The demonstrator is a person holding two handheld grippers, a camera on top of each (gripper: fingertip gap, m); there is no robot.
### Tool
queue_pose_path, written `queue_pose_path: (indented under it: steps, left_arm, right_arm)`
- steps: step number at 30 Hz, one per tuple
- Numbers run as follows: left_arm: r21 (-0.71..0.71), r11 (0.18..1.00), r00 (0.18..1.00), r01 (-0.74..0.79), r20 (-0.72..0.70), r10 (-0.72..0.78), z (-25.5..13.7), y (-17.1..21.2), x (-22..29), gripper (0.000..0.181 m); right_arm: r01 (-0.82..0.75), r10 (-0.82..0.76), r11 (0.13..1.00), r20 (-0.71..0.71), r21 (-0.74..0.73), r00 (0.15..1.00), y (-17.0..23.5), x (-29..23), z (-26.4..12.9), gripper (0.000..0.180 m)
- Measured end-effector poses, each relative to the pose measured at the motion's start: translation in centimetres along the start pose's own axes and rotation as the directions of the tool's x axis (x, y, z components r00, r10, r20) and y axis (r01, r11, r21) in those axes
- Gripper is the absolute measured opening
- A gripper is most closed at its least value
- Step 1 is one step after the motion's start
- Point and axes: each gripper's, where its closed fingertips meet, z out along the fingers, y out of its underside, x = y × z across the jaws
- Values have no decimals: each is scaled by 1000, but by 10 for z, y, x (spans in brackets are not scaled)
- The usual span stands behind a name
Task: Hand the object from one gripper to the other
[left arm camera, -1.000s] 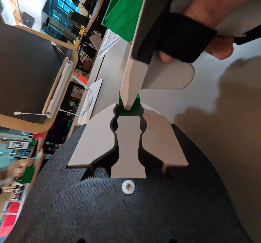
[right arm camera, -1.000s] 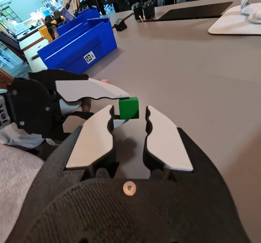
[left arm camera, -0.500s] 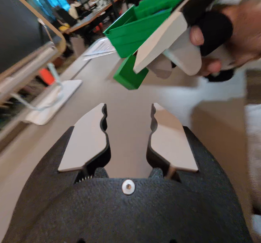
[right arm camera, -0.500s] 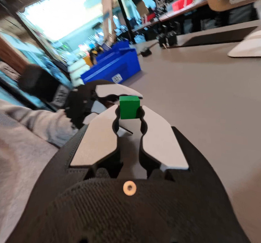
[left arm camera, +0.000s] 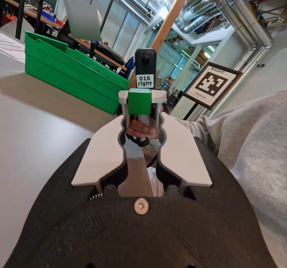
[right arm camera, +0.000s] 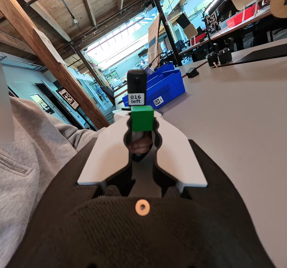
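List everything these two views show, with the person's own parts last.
cube: one, green, clamped between the right gripper's fingers, above the table
green bin: one, green, on the table beyond the cube
blue bins: two, blue, at the far table edge, one behind the other
marker sign: one, black-framed, on a stand past the table
table: one, light grey, under both grippers
sleeve: one, grey, on the person's arm
left gripper: one, white fingers on a black body, open, empty, facing the cube
right gripper: one, same colours, shut on the cube
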Motion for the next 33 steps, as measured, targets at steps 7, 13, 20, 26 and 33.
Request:
queue_pose_path:
  steps: [7,13,20,26,33]
  left_arm:
    - [10,1000,1000,-14,21,14,-2,-2,-2,27]
    - [28,1000,1000,9,20,-10,-1,-4,-3,36]
    - [28,1000,1000,-7,21,6,-3,-5,-2,29]
    - [56,994,995,97,16,-98,-7,-9,-10,28]
    - [-61,926,919,373,-109,-378,-9,6,-10,29]
  right_arm:
    - [10,-10,1000,0,-3,1000,2,-1,2,27]
    - [18,-18,1000,-3,-14,1000,4,-1,3,27]
    - [51,-51,998,3,-32,999,8,-3,6,27]
    - [280,-276,957,-66,72,959,-10,1,0,54]
    - [821,-831,553,-24,-138,556,10,-11,-2,55]
